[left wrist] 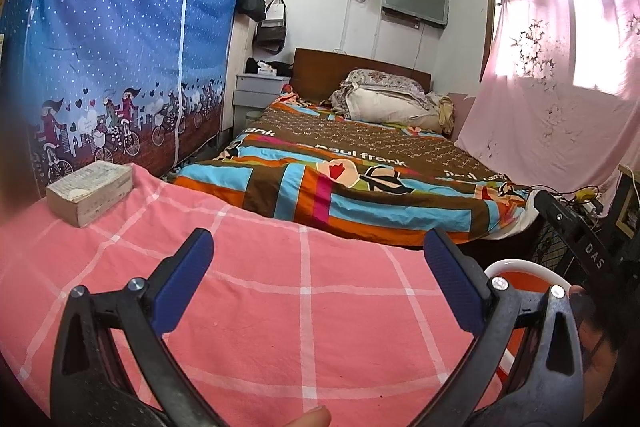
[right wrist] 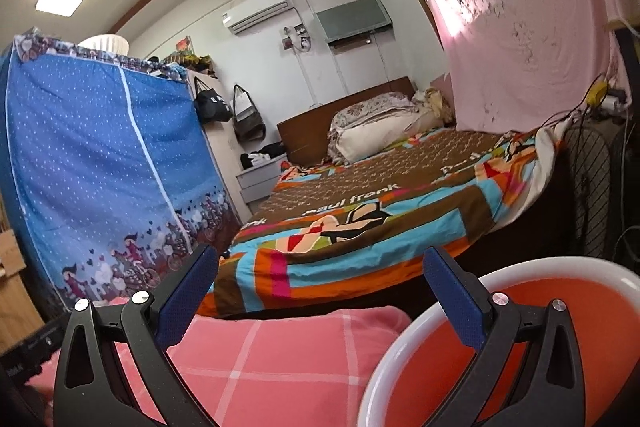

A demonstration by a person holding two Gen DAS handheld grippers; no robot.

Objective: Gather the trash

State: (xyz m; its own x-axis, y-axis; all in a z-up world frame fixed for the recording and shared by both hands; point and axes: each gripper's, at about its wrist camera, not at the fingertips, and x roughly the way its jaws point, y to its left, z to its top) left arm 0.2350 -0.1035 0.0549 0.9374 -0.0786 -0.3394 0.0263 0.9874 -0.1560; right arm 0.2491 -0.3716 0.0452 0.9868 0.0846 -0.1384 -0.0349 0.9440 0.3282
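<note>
My left gripper (left wrist: 318,247) is open above a pink checked cloth (left wrist: 260,307), with nothing between its blue pads. A pale tissue box (left wrist: 90,189) lies on that cloth at the far left. An orange bin with a white rim (left wrist: 520,277) shows behind the left gripper's right finger. In the right wrist view my right gripper (right wrist: 320,263) is also open and empty, held over the edge of the pink cloth (right wrist: 260,355). The orange bin (right wrist: 600,327) sits low at the right, its white rim partly behind the right finger. No loose trash is visible.
A bed with a colourful quilt (left wrist: 360,163) lies beyond the cloth. A blue fabric wardrobe (left wrist: 112,47) stands at the left. A pink curtain (left wrist: 560,99) hangs at the right. A black fan grille (right wrist: 588,187) and cables stand beside the bed's right corner.
</note>
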